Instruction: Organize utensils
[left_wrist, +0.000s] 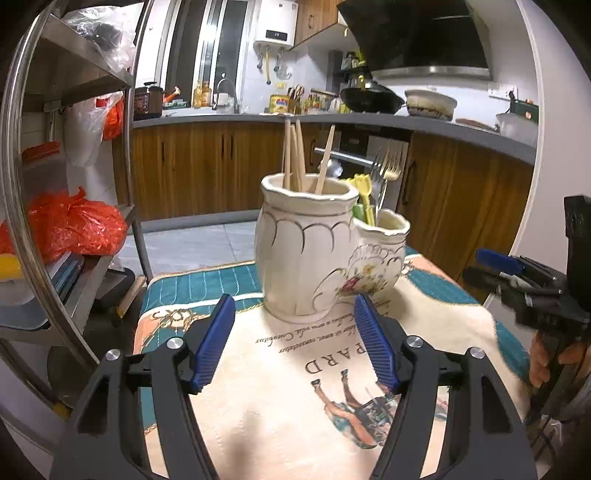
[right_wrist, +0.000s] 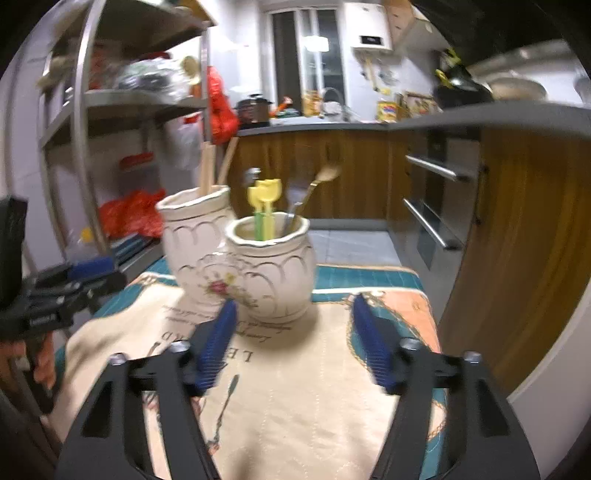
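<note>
A cream ceramic utensil holder (left_wrist: 306, 251) with two joined pots stands on a printed cloth (left_wrist: 280, 387). Its tall pot holds wooden chopsticks (left_wrist: 295, 155). The short pot (right_wrist: 273, 266) holds yellow plastic utensils (right_wrist: 264, 206), forks (left_wrist: 388, 162) and a gold spoon (right_wrist: 325, 175). My left gripper (left_wrist: 293, 301) is open, its blue pads apart just short of the holder's base, with nothing held. My right gripper (right_wrist: 293, 302) is open too and empty, in front of the short pot. Each gripper shows at the edge of the other's view: the right gripper (left_wrist: 491, 267) and the left gripper (right_wrist: 92, 273).
A metal shelf rack (left_wrist: 74, 221) with red plastic bags stands to the left of the table. Wooden cabinets under a grey counter (left_wrist: 443, 129) run behind, and an oven with bar handles (right_wrist: 432, 166) is at the right. A hand (left_wrist: 546, 358) grips the right tool's handle.
</note>
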